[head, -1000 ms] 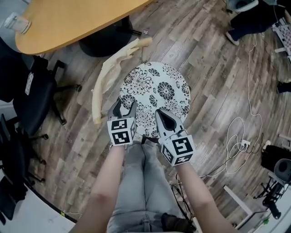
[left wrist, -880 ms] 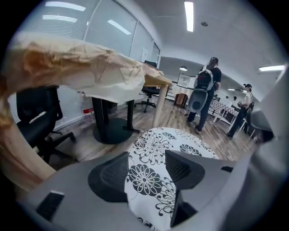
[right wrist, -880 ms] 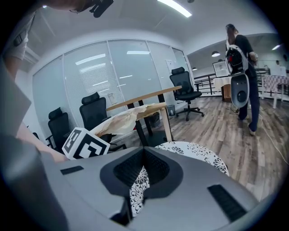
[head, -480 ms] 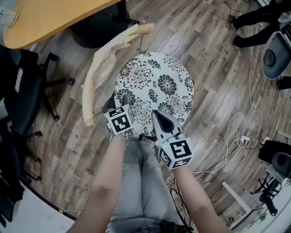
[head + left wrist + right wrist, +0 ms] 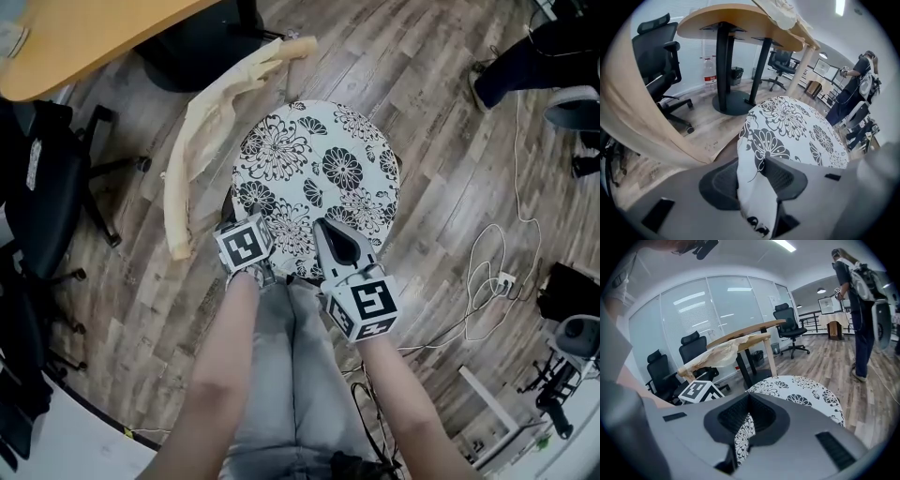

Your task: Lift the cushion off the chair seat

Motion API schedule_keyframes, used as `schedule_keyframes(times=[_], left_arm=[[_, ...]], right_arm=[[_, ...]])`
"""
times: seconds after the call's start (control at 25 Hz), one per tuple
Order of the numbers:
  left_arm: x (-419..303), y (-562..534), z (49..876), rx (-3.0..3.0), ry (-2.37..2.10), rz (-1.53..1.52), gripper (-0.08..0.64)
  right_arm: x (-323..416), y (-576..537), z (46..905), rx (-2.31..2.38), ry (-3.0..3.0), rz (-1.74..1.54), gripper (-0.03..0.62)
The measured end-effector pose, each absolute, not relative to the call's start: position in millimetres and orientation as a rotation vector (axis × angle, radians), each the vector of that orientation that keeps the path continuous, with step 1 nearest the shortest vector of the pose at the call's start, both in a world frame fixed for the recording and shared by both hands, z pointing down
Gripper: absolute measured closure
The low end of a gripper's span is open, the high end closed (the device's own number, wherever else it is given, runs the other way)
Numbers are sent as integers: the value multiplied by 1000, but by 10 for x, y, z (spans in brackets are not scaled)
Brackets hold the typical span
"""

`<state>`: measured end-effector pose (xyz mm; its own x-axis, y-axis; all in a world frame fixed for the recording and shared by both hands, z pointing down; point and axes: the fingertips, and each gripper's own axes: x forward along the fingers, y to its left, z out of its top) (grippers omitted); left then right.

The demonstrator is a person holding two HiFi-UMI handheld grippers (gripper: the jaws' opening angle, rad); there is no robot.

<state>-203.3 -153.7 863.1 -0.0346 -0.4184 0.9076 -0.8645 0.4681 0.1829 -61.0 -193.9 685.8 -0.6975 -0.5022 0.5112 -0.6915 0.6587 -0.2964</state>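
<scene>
A round white cushion [image 5: 319,178] with black flowers lies on the chair seat, just beyond my knees. My left gripper [image 5: 253,217] points steeply down at its near-left rim. In the left gripper view the rim of the cushion [image 5: 787,122] fills the gap of the left gripper [image 5: 757,176]; its jaws are closing and both pads touch the fabric. My right gripper [image 5: 330,236] sits at the near edge. In the right gripper view a thin fold of the cushion [image 5: 801,390] is pinched in the right gripper [image 5: 747,420].
A long beige padded piece [image 5: 202,131] lies left of the chair. A wooden table [image 5: 94,37] and its dark base stand behind, with a black office chair [image 5: 47,187] at the left. Cables [image 5: 492,281] run over the floor at the right. A person [image 5: 860,310] stands farther off.
My left gripper has dropped and tilted down onto the cushion's near-left rim, and its jaws have narrowed around it. The right gripper has sunk a little at the near edge.
</scene>
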Motion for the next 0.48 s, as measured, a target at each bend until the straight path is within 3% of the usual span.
schedule_keyframes(times=[0.12,0.48], left_arm=[[-2024,-1560,8553,1151,-1658,531,524],[-1932,-1605,8325,1244,-1656,487,543]], right_arm=[[-571,-1931,6854,947,-2483,678,569],[-501,-1921,6762,961,-2484,678,569]])
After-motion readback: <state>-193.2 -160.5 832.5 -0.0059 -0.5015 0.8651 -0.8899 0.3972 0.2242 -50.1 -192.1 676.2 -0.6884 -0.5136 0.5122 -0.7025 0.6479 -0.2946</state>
